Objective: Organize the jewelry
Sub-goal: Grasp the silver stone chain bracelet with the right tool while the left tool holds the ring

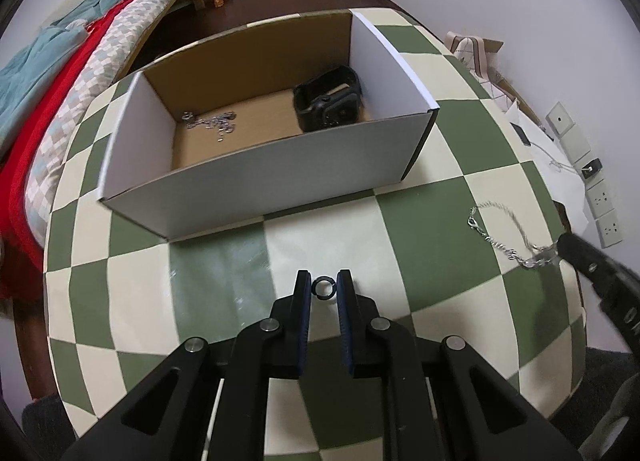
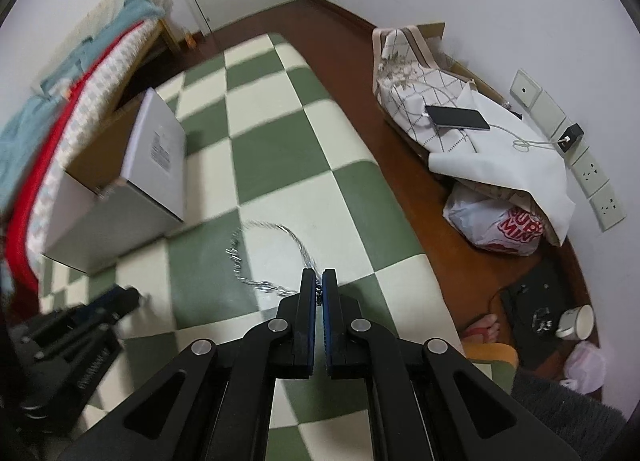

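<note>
My left gripper [image 1: 324,288] has its jaws clamped on a small black ring [image 1: 324,288], the blue pads pressing it from both sides just above the tabletop. My right gripper [image 2: 319,288] has its jaws together on one end of a silver chain [image 2: 276,257], which trails off to the left in a loose loop across the table.

The table [image 1: 436,245] wears a green and cream checked cover. A white cardboard box [image 1: 256,185] with a brown inside sits at the far side of it; on its floor I see a heap of silver chains [image 1: 210,123] at the left and a black watch [image 1: 328,103] at the right.

A bed [image 1: 80,73] with red, blue and checked covers runs along the far left. To the right, beside the wall, a phone [image 2: 456,117] lies on a draped pile, wired to a wall socket [image 2: 570,137], with a plastic bag [image 2: 496,229] on the brown floor below.

Both grippers point steeply down at the table, the right one well to the right of the left.
</note>
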